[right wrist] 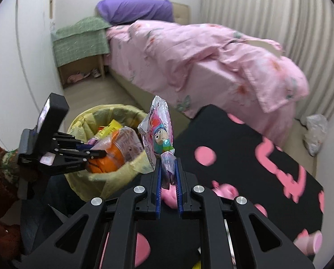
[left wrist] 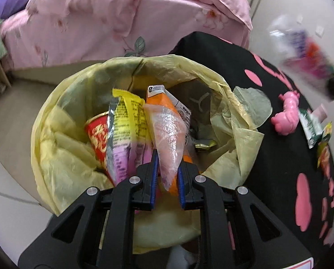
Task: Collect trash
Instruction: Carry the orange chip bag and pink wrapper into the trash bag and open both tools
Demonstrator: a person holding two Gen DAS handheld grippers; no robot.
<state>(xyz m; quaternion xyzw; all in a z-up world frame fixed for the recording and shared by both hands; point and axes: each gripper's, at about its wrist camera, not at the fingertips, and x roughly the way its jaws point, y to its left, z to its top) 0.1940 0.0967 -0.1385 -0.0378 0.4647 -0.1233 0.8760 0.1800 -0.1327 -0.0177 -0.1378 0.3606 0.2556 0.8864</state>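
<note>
Orange wrapper sits clamped in our left tool, angled down over the yellow-lined bin at frame centre; right tool, lower centre, grips a cartoon-printed wrapper.

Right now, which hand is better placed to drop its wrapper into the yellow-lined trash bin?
Left. The left gripper holds its orange-and-clear plastic wrapper already above the yellow bag's opening. The right gripper with the cartoon-printed wrapper is beside the bin, over the black-and-pink mat.
</note>
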